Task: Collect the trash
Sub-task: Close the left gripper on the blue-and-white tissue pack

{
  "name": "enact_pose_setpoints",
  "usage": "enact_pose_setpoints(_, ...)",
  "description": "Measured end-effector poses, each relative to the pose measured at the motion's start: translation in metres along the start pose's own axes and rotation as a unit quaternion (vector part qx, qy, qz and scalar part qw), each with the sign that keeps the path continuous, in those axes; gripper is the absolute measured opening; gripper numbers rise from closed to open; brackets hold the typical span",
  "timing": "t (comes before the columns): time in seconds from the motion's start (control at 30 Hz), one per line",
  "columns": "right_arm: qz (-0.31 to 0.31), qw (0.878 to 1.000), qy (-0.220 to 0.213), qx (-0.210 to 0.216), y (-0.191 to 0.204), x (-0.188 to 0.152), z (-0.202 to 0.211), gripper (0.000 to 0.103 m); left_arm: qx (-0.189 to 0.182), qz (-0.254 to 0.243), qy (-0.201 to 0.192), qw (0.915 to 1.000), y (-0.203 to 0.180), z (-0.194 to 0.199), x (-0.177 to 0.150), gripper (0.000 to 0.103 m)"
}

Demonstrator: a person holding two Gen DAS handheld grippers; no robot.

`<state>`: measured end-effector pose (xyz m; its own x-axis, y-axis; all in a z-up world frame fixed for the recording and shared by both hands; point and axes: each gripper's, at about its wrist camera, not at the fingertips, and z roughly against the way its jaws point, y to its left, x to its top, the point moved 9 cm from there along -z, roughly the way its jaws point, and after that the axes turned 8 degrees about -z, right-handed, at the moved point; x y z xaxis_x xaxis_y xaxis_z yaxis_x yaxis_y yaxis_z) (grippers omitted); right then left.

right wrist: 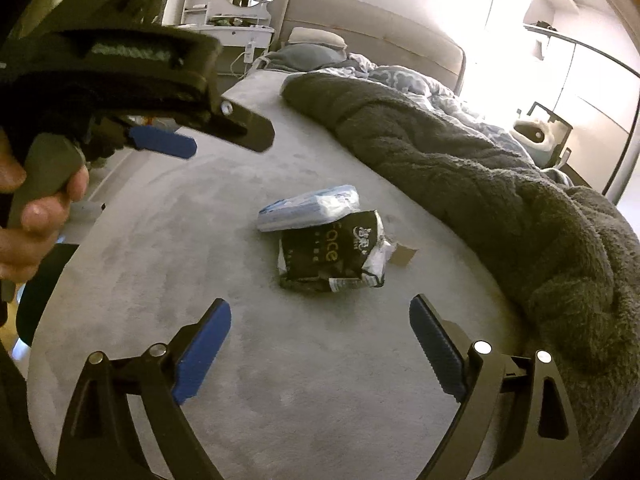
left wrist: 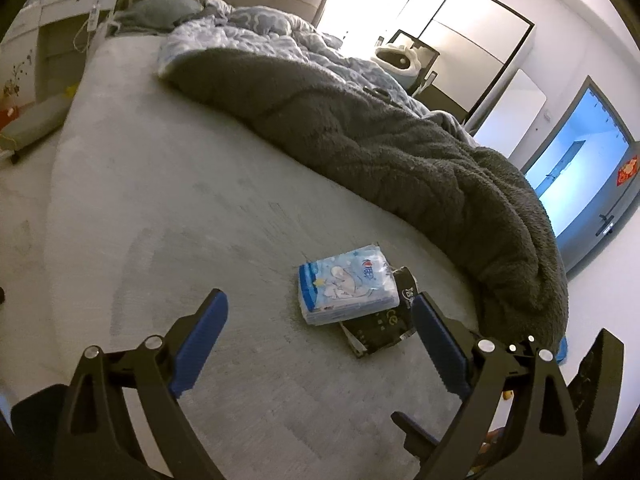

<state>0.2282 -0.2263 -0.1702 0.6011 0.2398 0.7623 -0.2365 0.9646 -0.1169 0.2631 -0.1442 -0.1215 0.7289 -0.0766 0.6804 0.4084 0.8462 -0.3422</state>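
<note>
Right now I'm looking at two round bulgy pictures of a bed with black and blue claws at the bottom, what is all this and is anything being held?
These are hand-held grabbers, not a robot: a person holds one in each hand, each carrying a wide-angle camera that looks along its two blue-padded fingers. One picture comes from the left gripper, the other from the right gripper, which also sees the left one and the hand holding it. On the bed sheet lie a blue tissue pack partly over a black wrapper, beside a grey blanket. Both grippers are open and hold nothing.
</note>
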Motion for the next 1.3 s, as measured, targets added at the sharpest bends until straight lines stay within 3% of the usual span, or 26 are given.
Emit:
enact_pose_setpoints(0.7,0.031,0.999,-0.032,-0.025,0.010,0.005,-0.006,0.099,-0.078,0.041,0.048,0.9950,-0.012,-0.060,-0.004,0.095)
enact_pose_setpoints(0.97,0.028,0.998,-0.039,-0.029,0.007,0.008,-0.010,0.099,-0.082,0.036,0.059,0.9943,-0.019,-0.077,-0.005,0.095)
enact_pose_setpoints(1.17,0.026,0.999,-0.035,-0.026,0.010,0.009,-0.019,0.099,-0.078,0.036,0.056,0.9948,-0.016,-0.083,-0.004,0.078)
enact_pose_setpoints(1.3,0.031,0.999,-0.031,-0.028,0.012,0.011,-0.026,0.099,-0.080,0.033,0.046,0.9952,-0.014,-0.079,0.000,0.077)
